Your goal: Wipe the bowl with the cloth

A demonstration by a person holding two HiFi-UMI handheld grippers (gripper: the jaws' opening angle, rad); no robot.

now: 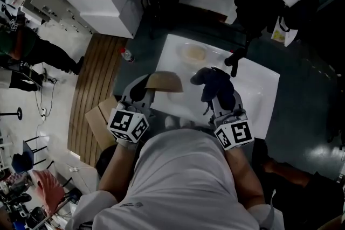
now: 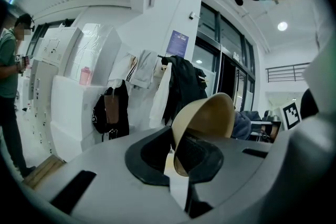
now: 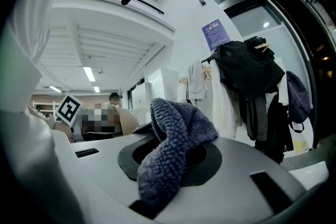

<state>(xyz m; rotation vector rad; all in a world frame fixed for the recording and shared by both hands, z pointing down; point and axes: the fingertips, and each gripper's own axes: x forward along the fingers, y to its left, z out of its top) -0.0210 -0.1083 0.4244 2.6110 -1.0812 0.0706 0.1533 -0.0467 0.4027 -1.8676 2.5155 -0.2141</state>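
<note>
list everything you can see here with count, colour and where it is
bowl: one, tan, tipped on its side, over the table's near left part
cloth: one, dark blue-grey, bunched, over the table's near middle
dish: one, pale, on the table's far side
table: one, white, in front of the person
bottle: one, clear with a red cap, just off the table's left side
cardboard box: one, brown, on the floor at left
hanging clothes: several, black and white, beyond the table
bystander: one, green top, far left
left gripper: grey, clamped on the bowl's rim
right gripper: grey, clamped on the cloth
</note>
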